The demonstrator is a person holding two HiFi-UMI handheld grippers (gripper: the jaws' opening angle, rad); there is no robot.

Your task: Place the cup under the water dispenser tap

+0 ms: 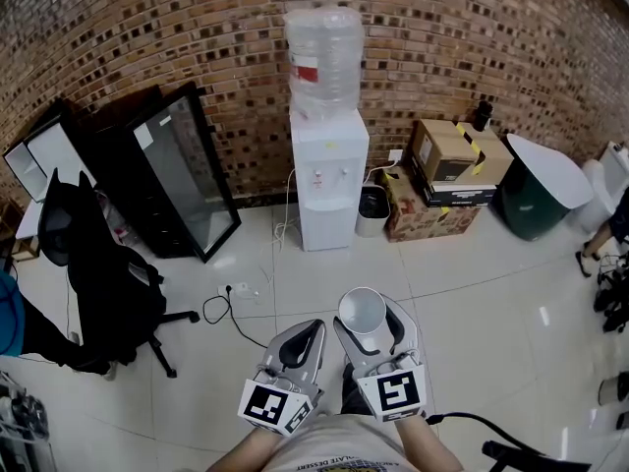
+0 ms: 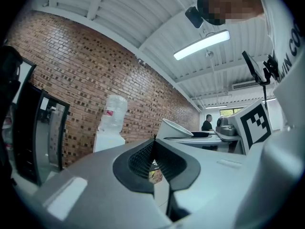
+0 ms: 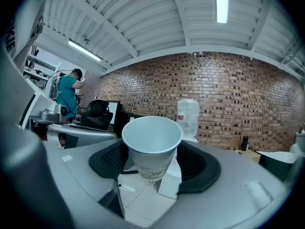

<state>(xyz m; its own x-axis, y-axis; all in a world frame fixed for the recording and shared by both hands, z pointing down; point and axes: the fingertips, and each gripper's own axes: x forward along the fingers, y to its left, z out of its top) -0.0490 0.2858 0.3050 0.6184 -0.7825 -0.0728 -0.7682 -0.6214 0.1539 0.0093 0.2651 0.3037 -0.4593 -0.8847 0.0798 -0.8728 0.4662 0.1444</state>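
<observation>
carrying stage in hand: the right gripper (image 1: 373, 327) grips the white paper cup (image 3: 152, 142) upright between its jaws, while the left gripper (image 2: 155, 159) is closed with nothing in it. the water dispenser (image 1: 329, 180) stands against the brick wall (image 1: 491, 47), well apart from the cup, so the next move, in my judgement, calls for a level approach that sets the cup beneath a tap (image 1: 318, 177) without tilting or crushing it.

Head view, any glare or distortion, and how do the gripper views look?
Head view: fisheye bows the brick wall, lights glare off the floor tiles. Right gripper view: cup sharp, corners vignetted black. Left gripper view: ceiling lamp blown out, corners black.
</observation>
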